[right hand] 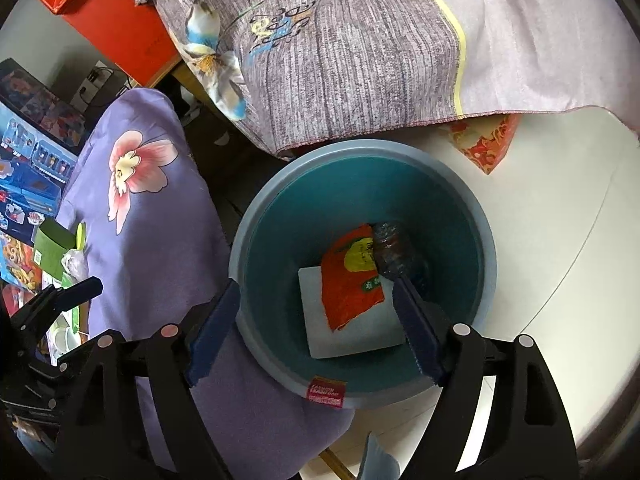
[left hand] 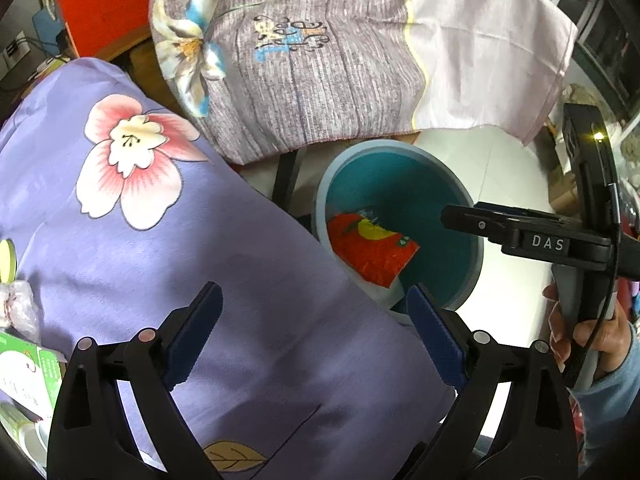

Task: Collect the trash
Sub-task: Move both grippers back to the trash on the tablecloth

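**Teal bin on the white floor, both grippers empty**

A white floor (right hand: 540, 240) runs under 2 cloth-covered pieces of furniture: a worktop under a purple cloth (left hand: 160, 240) printed with a pink flower, and another surface draped in a grey-lilac striped cloth (right hand: 360, 60). Behind them stands a red box (right hand: 120, 20).

The teal bin (right hand: 280, 208) stands on the floor just beside the worktop's edge, its rim touching the purple cloth's overhang, and close under the hanging hem of the striped cloth. Inside, on its pale bottom, lies an orange-red wrapper (right hand: 348, 280) with a yellow patch; a dark crumpled wrapper (right hand: 390, 248) lies touching the orange one, against the bin's inner wall.

The right gripper (right hand: 320, 328) hangs over the bin pointing steeply down, its 2 blue-padded fingers (right hand: 216, 328) apart and nothing between them; no pad touches the wrappers. A hand (left hand: 592, 328) in a blue sleeve holds its handle.

The left gripper (left hand: 316, 336) hangs over the worktop's edge nearest the bin, fingers wide apart and empty, one over the purple cloth, the other over the bin's rim.

More trash lies at the worktop's far edge from the bin: a green carton (right hand: 54, 248), a crumpled clear plastic bag (left hand: 18, 308) and a green-and-white packet (left hand: 28, 376).
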A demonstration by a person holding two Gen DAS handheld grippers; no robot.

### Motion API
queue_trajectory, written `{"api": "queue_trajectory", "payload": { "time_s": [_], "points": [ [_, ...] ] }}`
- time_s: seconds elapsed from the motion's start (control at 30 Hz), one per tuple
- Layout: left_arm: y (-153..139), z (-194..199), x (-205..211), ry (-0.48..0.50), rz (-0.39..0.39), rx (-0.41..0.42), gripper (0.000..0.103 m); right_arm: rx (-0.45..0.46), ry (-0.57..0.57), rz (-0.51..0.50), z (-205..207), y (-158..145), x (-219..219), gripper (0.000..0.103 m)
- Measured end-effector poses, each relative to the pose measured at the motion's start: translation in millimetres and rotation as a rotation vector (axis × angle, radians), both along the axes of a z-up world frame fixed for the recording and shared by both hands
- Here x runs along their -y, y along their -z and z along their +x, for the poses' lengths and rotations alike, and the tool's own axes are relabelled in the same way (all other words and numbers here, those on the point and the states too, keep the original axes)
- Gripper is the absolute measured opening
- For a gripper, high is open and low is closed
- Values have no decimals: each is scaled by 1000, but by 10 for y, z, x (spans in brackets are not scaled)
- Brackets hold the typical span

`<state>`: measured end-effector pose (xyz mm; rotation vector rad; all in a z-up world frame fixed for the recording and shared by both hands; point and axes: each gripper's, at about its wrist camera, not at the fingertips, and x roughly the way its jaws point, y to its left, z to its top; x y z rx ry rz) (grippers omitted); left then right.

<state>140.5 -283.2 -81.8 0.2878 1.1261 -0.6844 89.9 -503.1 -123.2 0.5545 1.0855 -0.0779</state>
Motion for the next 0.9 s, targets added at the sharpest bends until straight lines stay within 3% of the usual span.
{"api": "queue_trajectory", "payload": {
  "time_s": [0.5,0.9],
  "points": [
    [-190,-25,-708,-118,-54,27,94,16,-101,-59,66,-344,-559,77],
    [-344,-65,-1930,-297,-66,80,94,48,-352,-112,425,-628,-1811,77]
  ]
}}
